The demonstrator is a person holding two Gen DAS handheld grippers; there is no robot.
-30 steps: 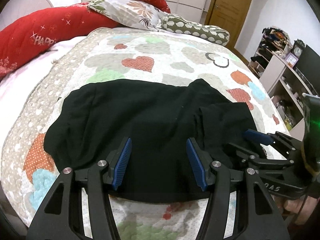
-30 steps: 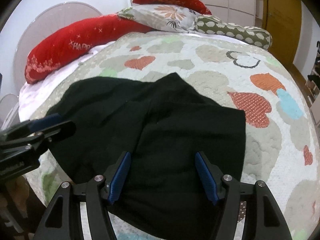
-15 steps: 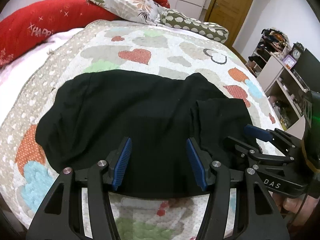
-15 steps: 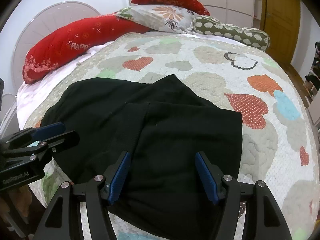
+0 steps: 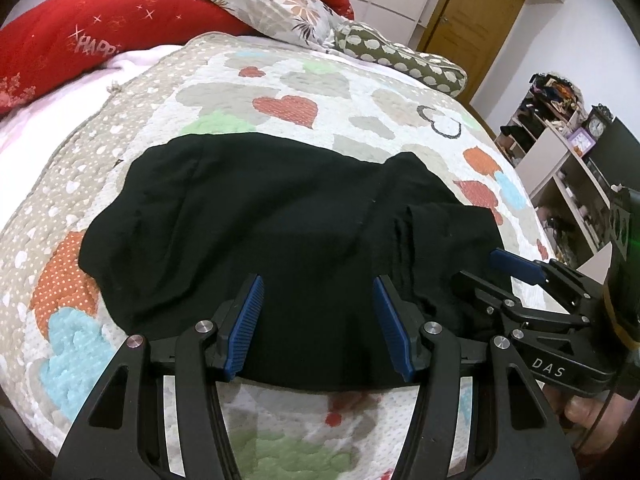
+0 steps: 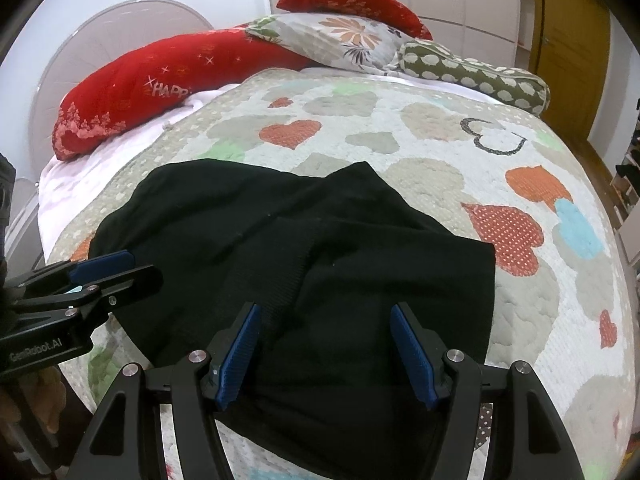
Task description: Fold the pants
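Black pants [image 5: 260, 232] lie folded and spread on the heart-patterned quilt [image 5: 288, 92]; they also show in the right wrist view [image 6: 320, 264]. My left gripper [image 5: 318, 308] is open and empty above the pants' near edge. My right gripper [image 6: 326, 340] is open and empty above the right part of the pants, where one layer lies folded over. Each gripper shows in the other's view: the right one [image 5: 516, 280] at right, the left one [image 6: 104, 272] at left.
Red pillows [image 6: 136, 88], a floral pillow [image 6: 340, 40] and a green dotted bolster [image 6: 472, 72] lie at the bed's head. Shelves with clutter [image 5: 560, 152] stand to the right of the bed, beside a wooden door [image 5: 472, 12].
Both grippers stay open and hover over the pants. The left wrist view has swayed slightly, dipping then rising; the pants have not visibly moved.
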